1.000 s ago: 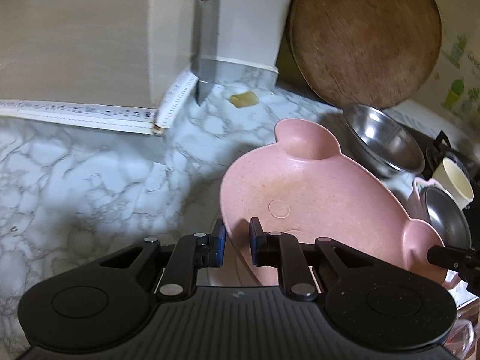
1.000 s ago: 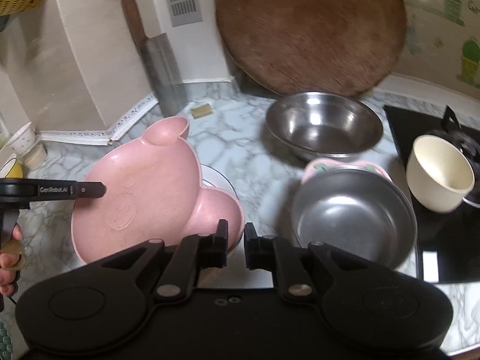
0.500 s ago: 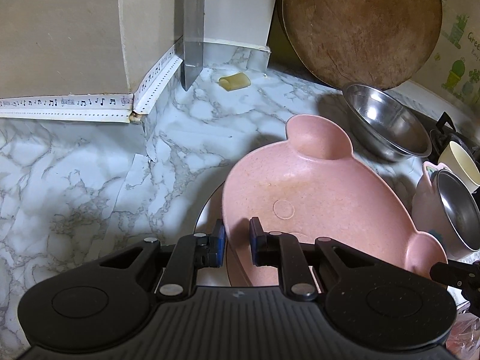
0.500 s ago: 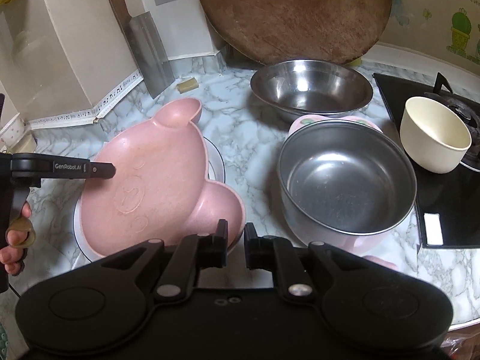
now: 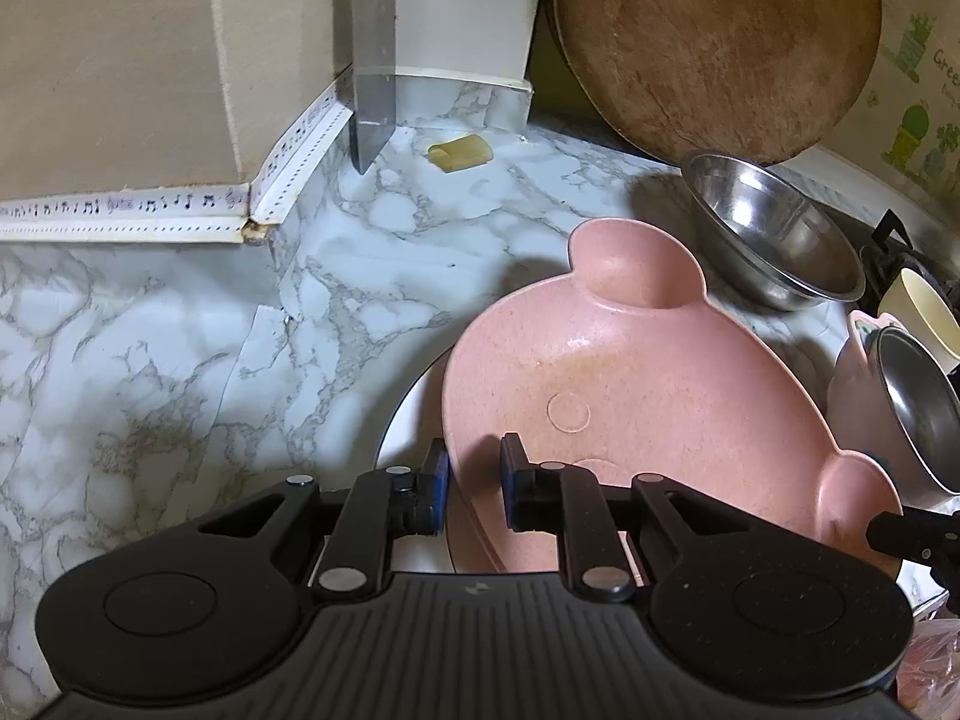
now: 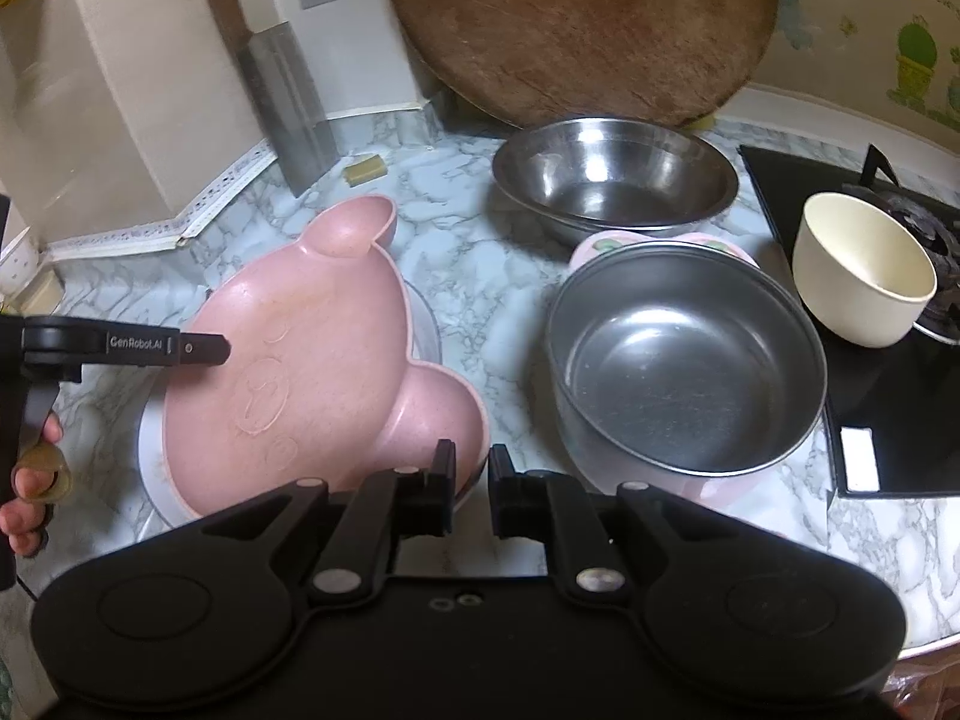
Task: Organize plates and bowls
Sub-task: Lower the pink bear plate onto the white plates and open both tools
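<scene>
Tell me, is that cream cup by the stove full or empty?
Empty: the right wrist view looks into the cream cup and shows only its bare inner wall.

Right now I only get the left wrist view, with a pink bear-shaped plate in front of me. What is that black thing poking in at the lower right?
Observer: That is the right gripper. Its fingers sit at one ear of the pink plate; I cannot tell whether it grips.
Operator: Who is holding the gripper I look along?
Observer: A person's hand, with a ring on one finger, holds the left gripper by its handle.
Operator: That steel blade by the wall, is it a knife?
Observer: Yes, it is a cleaver with a wooden handle, which your view cuts off.
</scene>
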